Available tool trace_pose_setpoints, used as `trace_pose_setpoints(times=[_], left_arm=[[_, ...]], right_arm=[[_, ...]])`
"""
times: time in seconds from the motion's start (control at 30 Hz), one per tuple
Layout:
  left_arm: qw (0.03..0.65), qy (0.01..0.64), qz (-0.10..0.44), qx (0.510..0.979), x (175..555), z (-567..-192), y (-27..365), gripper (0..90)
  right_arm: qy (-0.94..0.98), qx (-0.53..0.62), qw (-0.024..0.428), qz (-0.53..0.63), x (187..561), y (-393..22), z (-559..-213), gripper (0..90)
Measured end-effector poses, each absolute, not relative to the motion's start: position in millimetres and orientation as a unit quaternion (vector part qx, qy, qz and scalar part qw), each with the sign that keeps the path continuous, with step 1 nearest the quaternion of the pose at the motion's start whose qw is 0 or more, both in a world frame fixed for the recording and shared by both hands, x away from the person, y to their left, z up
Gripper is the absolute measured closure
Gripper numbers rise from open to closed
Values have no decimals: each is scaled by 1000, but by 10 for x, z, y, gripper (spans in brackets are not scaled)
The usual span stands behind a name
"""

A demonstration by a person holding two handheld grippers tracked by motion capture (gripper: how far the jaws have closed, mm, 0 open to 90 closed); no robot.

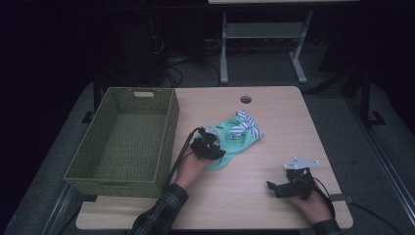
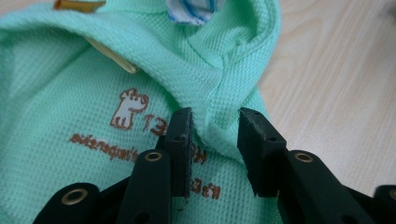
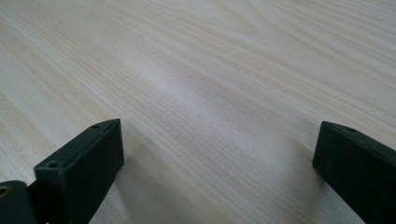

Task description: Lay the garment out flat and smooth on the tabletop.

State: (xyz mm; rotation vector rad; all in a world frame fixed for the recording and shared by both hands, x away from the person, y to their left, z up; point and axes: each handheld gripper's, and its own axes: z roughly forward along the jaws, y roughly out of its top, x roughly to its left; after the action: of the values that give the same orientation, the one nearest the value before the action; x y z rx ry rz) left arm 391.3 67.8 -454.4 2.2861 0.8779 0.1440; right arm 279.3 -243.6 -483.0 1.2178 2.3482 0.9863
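Directly ahead of the left claw [image 2: 215, 151], between its parted pads, rises a fold of mint-green waffle-knit garment [image 2: 93, 93]; the right claw [image 3: 219, 172] gapes empty, well apart.

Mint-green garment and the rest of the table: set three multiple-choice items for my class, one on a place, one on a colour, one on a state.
1. Where does the basket stand?
A. at the table's left side
B. at the table's right edge
C. on top of the garment

2. What colour is the print on the garment?
A. blue
B. brown
C. black

3. How do the fingers of the right gripper stand?
A. shut on the garment
B. shut on nothing
C. wide apart over bare table

Answers:
1 A, the high view shows the basket left of the garment.
2 B, the left gripper view shows a brown animal and lettering on the green cloth.
3 C, the right gripper view shows only wood between the two fingers.
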Motion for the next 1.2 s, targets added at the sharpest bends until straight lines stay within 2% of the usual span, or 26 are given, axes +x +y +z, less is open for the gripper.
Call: trace_pose_setpoints(times=[0.1,0.2,0.27,0.5,0.57,0.8,1.2], left_arm=[[336,341,52,876,3926,-4579,675,654],[335,344,51,876,3938,-4595,677,716],[333,352,58,873,3938,-4590,683,724],[340,361,63,866,3938,-4603,677,562],[339,356,63,869,3939,-4610,673,556],[345,347,51,871,3926,-4610,655,822],[373,310,49,873,3745,-4401,478,821]], right_arm=[[821,426,158,345,2793,-2437,-4829,15],[821,426,159,345,2793,-2437,-4830,15],[821,426,159,345,2793,-2437,-4830,15],[821,426,158,345,2793,-2437,-4830,15],[821,426,159,345,2793,-2437,-4830,15],[822,426,159,345,2793,-2437,-4830,14],[821,426,159,345,2793,-2437,-4830,15]])
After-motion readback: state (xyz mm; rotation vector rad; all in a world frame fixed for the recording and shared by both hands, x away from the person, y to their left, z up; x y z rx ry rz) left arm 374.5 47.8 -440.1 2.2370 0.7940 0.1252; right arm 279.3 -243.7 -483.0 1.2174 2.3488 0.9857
